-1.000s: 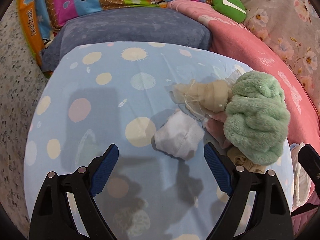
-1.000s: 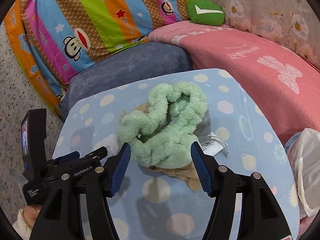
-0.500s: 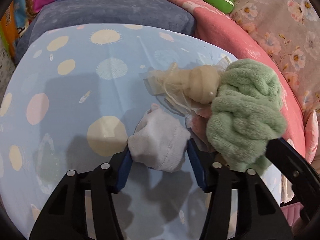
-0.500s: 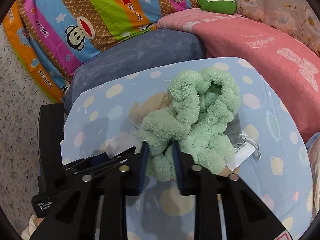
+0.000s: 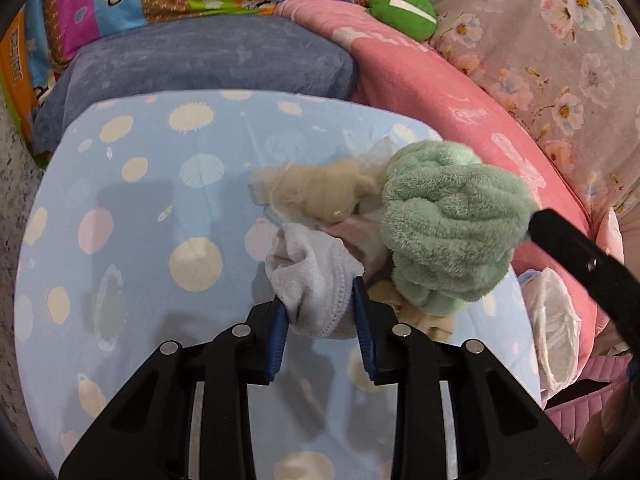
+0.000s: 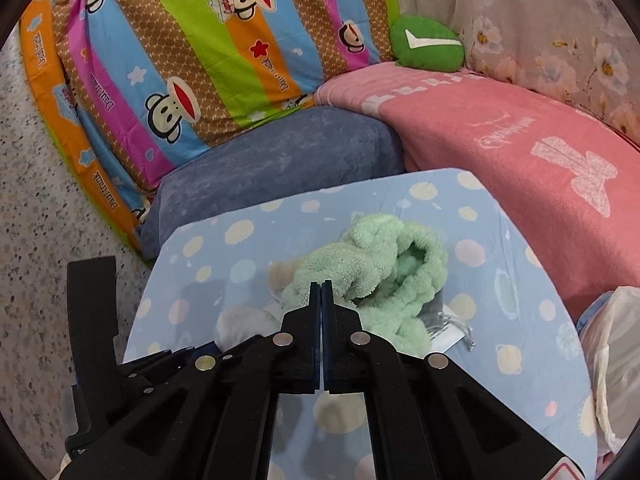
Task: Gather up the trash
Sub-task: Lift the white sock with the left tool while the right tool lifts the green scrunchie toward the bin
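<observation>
A small pile of soft items lies on the table under a pale blue dotted cloth (image 5: 160,184). My left gripper (image 5: 318,300) is closing, and its blue pads press on a crumpled white sock (image 5: 312,264) at the near edge of the pile. Beside the sock are a beige gauzy bundle (image 5: 324,192) and a green fluffy cloth (image 5: 452,220). My right gripper (image 6: 321,284) is shut, pinching the near edge of the green fluffy cloth (image 6: 380,272), which hangs from its tips. The white sock (image 6: 240,320) shows at the lower left of the right wrist view.
A white plastic bag (image 5: 556,320) hangs off the table's right side. A blue-grey cushion (image 5: 200,60) and a pink blanket (image 5: 420,80) border the far edge, and a green pillow (image 5: 400,4) lies behind them. Speckled floor (image 6: 48,200) lies to the left.
Both grippers went from wide open to closed, the left on the white sock and the right on the green cloth. Both then rose a little, lifting their items.
</observation>
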Action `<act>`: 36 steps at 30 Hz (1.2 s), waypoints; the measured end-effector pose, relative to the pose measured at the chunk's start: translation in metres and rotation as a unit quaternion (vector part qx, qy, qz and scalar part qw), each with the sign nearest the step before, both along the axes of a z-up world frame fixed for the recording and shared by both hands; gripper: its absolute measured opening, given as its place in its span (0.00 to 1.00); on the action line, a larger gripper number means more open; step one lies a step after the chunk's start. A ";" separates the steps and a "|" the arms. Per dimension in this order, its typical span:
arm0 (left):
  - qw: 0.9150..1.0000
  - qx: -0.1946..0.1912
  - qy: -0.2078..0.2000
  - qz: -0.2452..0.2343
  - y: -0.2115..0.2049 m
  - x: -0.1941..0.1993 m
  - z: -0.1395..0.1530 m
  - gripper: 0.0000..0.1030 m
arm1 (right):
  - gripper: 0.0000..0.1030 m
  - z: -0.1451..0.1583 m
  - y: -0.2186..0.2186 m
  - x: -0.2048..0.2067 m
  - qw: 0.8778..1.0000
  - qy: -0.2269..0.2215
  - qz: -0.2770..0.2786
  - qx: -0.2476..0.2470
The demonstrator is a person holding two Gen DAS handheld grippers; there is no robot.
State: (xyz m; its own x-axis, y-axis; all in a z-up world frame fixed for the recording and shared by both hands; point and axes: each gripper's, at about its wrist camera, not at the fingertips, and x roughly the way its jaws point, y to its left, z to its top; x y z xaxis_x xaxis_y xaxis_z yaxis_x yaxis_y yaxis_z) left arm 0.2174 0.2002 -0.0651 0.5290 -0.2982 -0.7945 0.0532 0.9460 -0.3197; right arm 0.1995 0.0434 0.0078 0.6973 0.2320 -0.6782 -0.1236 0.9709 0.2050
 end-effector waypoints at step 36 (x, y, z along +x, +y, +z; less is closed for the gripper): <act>0.961 0.018 -0.103 -0.256 -0.316 -0.086 0.123 0.29 | 0.00 0.109 -0.299 -0.126 0.971 -0.111 -0.213 -0.018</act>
